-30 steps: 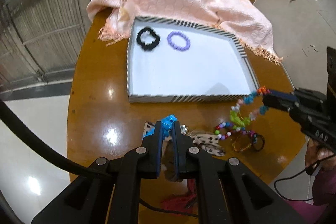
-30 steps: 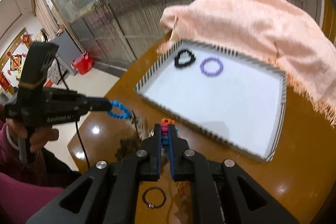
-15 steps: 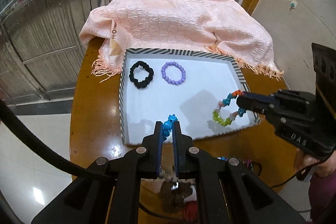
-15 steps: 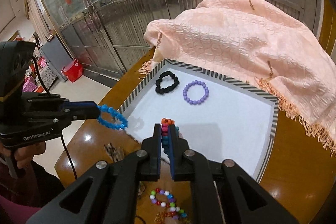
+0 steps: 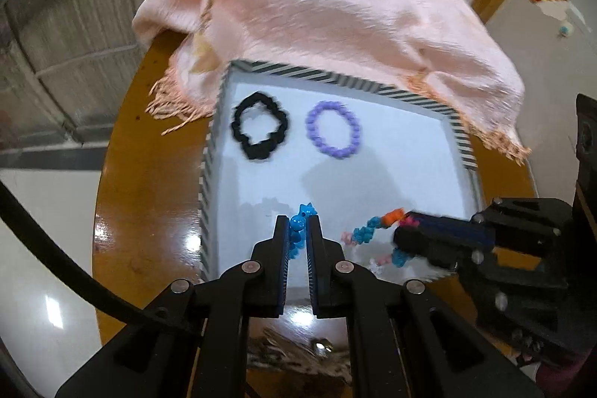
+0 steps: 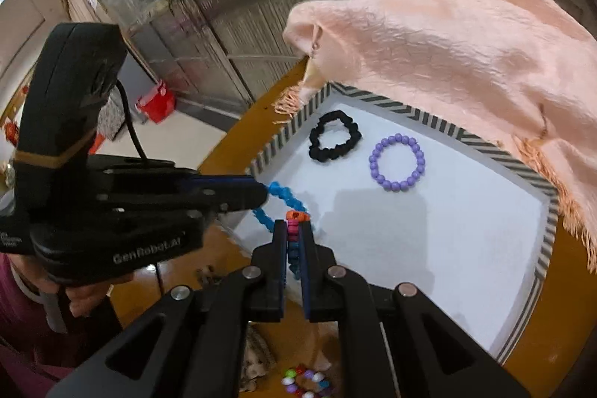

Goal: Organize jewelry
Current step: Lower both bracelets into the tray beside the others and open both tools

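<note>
A white tray with a striped rim (image 5: 209, 170) (image 6: 548, 230) lies on the round brown table. In it lie a black scrunchie (image 5: 260, 130) (image 6: 334, 135) and a purple bead bracelet (image 5: 333, 128) (image 6: 397, 162). My left gripper (image 5: 298, 221) is shut on a blue bead bracelet (image 5: 298, 224) (image 6: 278, 198) over the tray's near part. My right gripper (image 6: 294, 224) is shut on a multicoloured bead bracelet (image 5: 373, 234) (image 6: 293, 226), just right of the left one, over the tray.
A pink fringed cloth (image 5: 328, 10) (image 6: 459, 51) covers the table's far side and the tray's far edge. Loose beads (image 6: 306, 381) and a patterned item (image 5: 298, 351) lie on the table in front of the tray.
Both grippers have moved forward from the table's near side to over the tray, each carrying its bracelet, and have come closer together.
</note>
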`<state>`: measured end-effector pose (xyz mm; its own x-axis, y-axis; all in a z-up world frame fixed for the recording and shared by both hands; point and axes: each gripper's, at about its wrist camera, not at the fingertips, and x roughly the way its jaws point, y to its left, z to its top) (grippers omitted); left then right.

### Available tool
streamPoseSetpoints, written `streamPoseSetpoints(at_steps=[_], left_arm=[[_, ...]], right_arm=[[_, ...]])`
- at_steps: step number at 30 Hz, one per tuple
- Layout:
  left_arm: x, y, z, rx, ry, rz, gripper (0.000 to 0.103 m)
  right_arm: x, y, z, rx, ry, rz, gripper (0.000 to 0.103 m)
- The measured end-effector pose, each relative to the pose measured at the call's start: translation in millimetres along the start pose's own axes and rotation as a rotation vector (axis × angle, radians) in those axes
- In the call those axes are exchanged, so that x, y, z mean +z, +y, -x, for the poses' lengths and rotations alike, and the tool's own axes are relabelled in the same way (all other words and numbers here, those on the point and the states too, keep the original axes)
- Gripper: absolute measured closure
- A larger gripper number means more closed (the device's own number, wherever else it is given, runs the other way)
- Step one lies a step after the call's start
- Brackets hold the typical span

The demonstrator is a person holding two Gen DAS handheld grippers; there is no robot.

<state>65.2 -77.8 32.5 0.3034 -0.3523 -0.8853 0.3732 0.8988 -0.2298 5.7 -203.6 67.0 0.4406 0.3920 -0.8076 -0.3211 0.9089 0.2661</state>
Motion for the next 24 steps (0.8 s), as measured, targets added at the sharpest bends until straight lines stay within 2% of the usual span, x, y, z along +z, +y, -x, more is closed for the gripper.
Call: streamPoseSetpoints(at_steps=[3, 9, 17, 24], left_arm=[[3, 15, -16, 0.036, 0.020, 0.034, 0.103], [9, 30, -37, 0.093, 0.045, 0.062, 0.103], [21, 31, -50, 0.157, 0.038, 0.048, 0.103], [25, 30, -53, 0.172, 0.036, 0.033, 0.103]], right_arm=[[3, -22, -26, -0.070, 0.054, -0.009, 0.097], [1, -61, -63, -0.127, 0.110, -0.061, 0.097], [12, -67, -80, -0.118, 0.073, -0.077, 0.097], [20, -63, -89, -0.085, 0.066, -0.072, 0.097]])
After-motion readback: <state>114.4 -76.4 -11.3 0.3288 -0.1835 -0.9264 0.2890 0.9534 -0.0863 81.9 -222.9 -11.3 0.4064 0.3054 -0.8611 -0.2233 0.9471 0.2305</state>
